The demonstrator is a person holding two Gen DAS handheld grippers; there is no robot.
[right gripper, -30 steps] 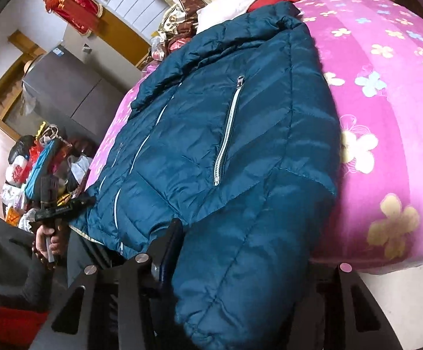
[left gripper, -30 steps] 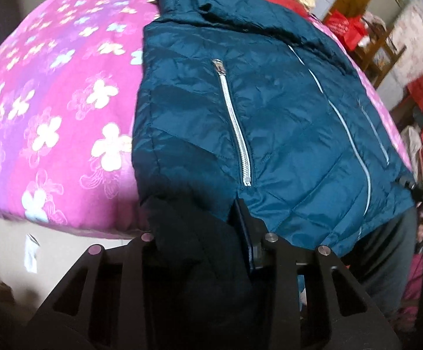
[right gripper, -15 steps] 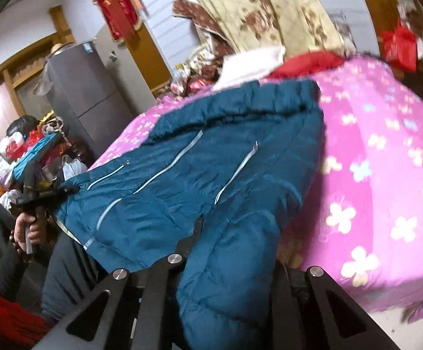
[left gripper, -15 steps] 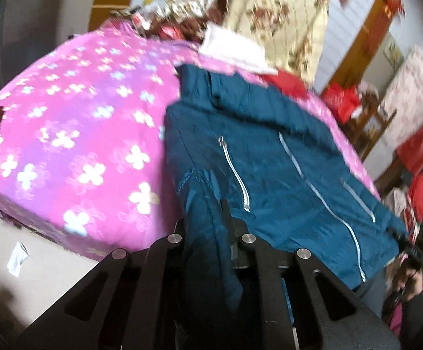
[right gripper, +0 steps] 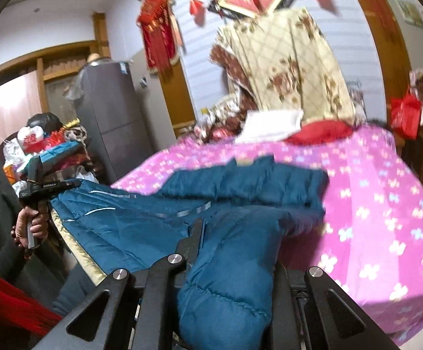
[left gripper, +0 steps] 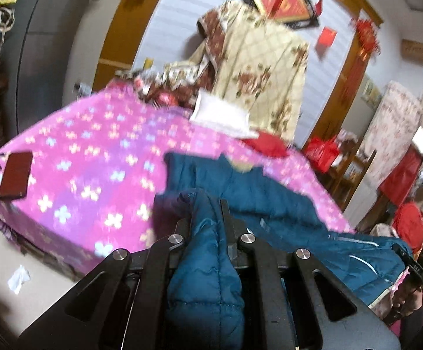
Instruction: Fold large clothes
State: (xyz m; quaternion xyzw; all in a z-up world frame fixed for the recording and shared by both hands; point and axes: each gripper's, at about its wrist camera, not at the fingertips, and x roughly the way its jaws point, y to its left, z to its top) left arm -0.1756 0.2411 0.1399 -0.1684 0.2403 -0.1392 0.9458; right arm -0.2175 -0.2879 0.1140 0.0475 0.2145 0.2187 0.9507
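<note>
A teal quilted puffer jacket [left gripper: 269, 201] lies on a pink flowered bed [left gripper: 89, 157], its hem lifted off the bed's near edge. My left gripper [left gripper: 207, 213] is shut on a bunched corner of the jacket. My right gripper [right gripper: 234, 233] is shut on the other bottom corner of the jacket [right gripper: 211, 192]. The jacket's collar points toward the headboard. Silver zips show on the front. The other hand-held gripper shows at the far side in each view [right gripper: 45, 186].
A dark phone [left gripper: 16, 175] lies on the bed's left part. A white pillow [left gripper: 223, 113], a red cushion [left gripper: 267, 144] and a flowered quilt [left gripper: 258, 67] sit at the head. A grey fridge [right gripper: 109, 122] and clutter stand beside the bed.
Both grippers have risen and tilted up with the jacket's hem. The jacket's lower half has lifted off the bed and folds toward the collar. More of the room shows.
</note>
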